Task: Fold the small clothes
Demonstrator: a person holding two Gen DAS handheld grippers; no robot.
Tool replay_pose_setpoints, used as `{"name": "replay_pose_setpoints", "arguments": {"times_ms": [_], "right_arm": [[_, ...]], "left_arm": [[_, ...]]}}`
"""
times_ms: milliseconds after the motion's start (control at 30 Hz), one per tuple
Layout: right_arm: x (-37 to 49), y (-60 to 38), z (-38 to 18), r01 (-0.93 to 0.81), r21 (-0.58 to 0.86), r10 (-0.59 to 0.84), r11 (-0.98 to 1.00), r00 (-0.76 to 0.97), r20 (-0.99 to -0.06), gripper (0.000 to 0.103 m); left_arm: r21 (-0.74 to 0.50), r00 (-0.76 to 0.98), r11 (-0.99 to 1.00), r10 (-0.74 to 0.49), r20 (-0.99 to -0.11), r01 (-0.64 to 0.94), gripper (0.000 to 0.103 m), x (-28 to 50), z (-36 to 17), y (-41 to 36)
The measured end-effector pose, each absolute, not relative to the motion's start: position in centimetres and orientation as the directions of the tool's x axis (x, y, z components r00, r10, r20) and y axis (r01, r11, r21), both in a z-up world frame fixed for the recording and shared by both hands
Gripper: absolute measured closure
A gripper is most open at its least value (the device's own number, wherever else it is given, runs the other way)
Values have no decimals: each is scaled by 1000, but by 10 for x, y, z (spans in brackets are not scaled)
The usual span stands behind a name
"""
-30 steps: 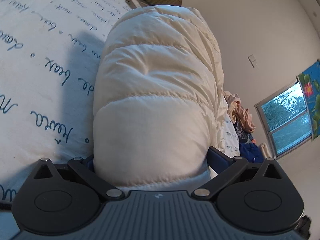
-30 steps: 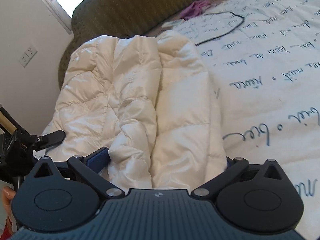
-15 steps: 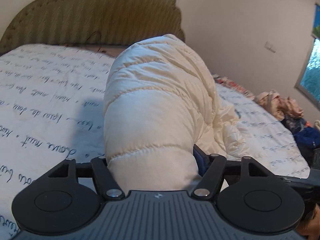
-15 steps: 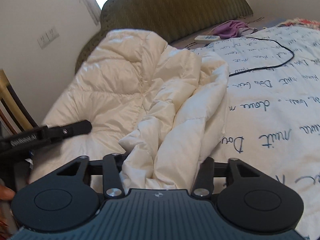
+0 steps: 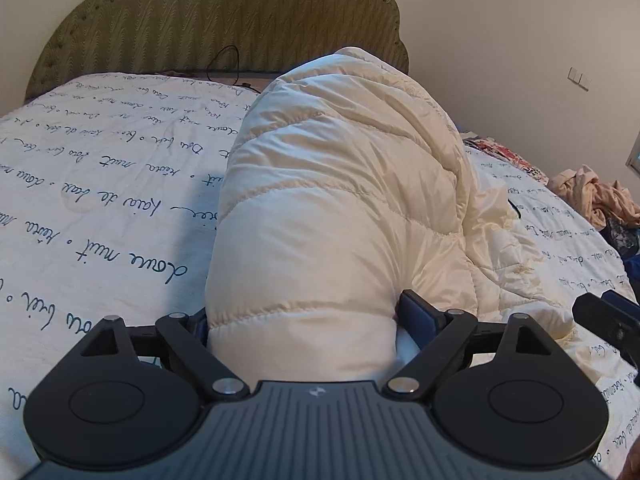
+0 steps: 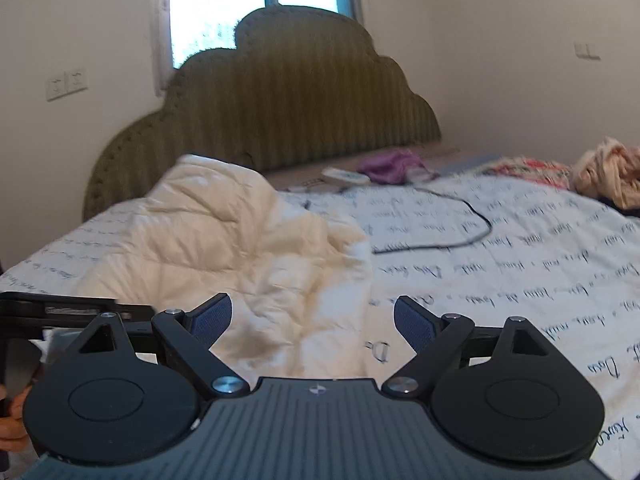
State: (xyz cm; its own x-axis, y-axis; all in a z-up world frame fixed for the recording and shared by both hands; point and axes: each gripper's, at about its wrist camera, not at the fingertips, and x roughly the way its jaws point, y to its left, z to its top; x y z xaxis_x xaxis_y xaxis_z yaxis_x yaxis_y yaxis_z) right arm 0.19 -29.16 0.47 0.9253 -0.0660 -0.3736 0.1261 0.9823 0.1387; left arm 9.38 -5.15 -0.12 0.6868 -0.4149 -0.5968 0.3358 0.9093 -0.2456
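Observation:
A cream puffy jacket point(image 5: 320, 216) lies on the bed and bulges up between my left gripper's jaws. My left gripper point(image 5: 302, 312) is opening; the padded cloth still fills the gap and brushes the blue right pad point(image 5: 416, 312), while the left pad is hidden behind it. In the right wrist view the jacket point(image 6: 224, 248) lies crumpled on the bedspread. Just before it, my right gripper point(image 6: 313, 308) is opening wide with nothing between its pads. The left gripper's body point(image 6: 76, 312) shows at that view's left edge.
The white bedspread point(image 5: 100, 200) carries blue handwriting. A green headboard point(image 6: 280, 120) stands behind. A black cable point(image 6: 460, 236), a remote point(image 6: 346, 176) and a purple cloth point(image 6: 392, 164) lie near it. Piled clothes point(image 6: 608, 176) sit at the right. A hand point(image 6: 12, 428) holds the left tool.
My right gripper let go of the jacket, opened and drew back and up. My left gripper squeezed the jacket, then widened again, and its view levelled toward the headboard.

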Motion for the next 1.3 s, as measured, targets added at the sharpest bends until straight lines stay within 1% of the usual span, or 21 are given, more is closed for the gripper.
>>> {"name": "replay_pose_setpoints", "arguments": {"times_ms": [67, 100, 133, 233, 400, 433, 467, 500, 533, 600, 667, 700, 733, 767, 833, 933, 1067, 1133, 1200, 1300], "right_arm": [[3, -281, 3, 93, 114, -42, 989, 921, -388, 16], [10, -277, 1, 74, 103, -26, 992, 915, -404, 21], [14, -273, -4, 62, 91, -18, 994, 905, -425, 23], [31, -266, -24, 72, 42, -41, 997, 861, -508, 24], [36, -275, -36, 84, 85, -28, 993, 852, -523, 23], [36, -275, -36, 86, 85, -29, 993, 852, -522, 27], [35, -275, -36, 86, 86, -29, 993, 854, -519, 33], [34, -274, -36, 87, 84, -31, 993, 856, -516, 41], [32, -273, -35, 87, 84, -32, 993, 859, -510, 53], [30, -273, -34, 86, 88, -31, 992, 864, -503, 64], [28, -272, -34, 84, 87, -29, 993, 861, -508, 65], [28, -271, -34, 83, 85, -28, 993, 858, -513, 64], [27, -271, -34, 88, 82, -33, 993, 855, -517, 57], [26, -271, -33, 99, 83, -43, 992, 857, -514, 55], [23, -273, -33, 107, 100, -40, 989, 854, -518, 41], [14, -275, -33, 111, 120, -33, 987, 853, -522, 27], [-3, -274, -33, 122, 129, -35, 984, 847, -531, 19], [-11, -275, -36, 127, 156, -22, 980, 838, -546, 14], [-20, -276, -39, 123, 187, 3, 975, 829, -560, 12], [-29, -270, -45, 120, 187, 11, 975, 815, -579, 10]], "left_arm": [[-225, 696, 917, -398, -597, 330, 11, 92, 0, -52], [-207, 705, 921, -385, -595, 329, 10, 90, 0, -52], [-188, 713, 925, -375, -592, 330, 10, 88, 1, -52], [-141, 729, 930, -355, -585, 340, 6, 81, 5, -54], [-62, 758, 929, -335, -560, 365, 6, 66, 9, -55], [-50, 764, 929, -332, -553, 368, 5, 62, 9, -56], [-42, 769, 929, -330, -548, 368, 5, 58, 9, -55], [-37, 773, 929, -328, -543, 368, 5, 54, 9, -55], [-34, 777, 930, -326, -539, 367, 5, 51, 8, -55], [-34, 782, 932, -321, -535, 360, 5, 45, 7, -53], [-44, 781, 935, -319, -537, 352, 5, 41, 5, -51], [-50, 780, 936, -319, -538, 349, 5, 39, 4, -50], [-54, 780, 937, -319, -539, 346, 5, 37, 3, -49], [-55, 781, 938, -317, -538, 343, 5, 35, 2, -48], [-52, 785, 939, -313, -534, 339, 5, 31, 1, -45], [-51, 791, 941, -310, -527, 335, 5, 24, 0, -43], [-54, 803, 940, -316, -505, 336, 5, 9, -4, -37], [-60, 807, 941, -317, -498, 333, 4, 0, -8, -33], [-68, 811, 944, -314, -493, 324, 0, -8, -14, -28], [-61, 804, 949, -295, -516, 309, 0, -14, -21, -23]]}}
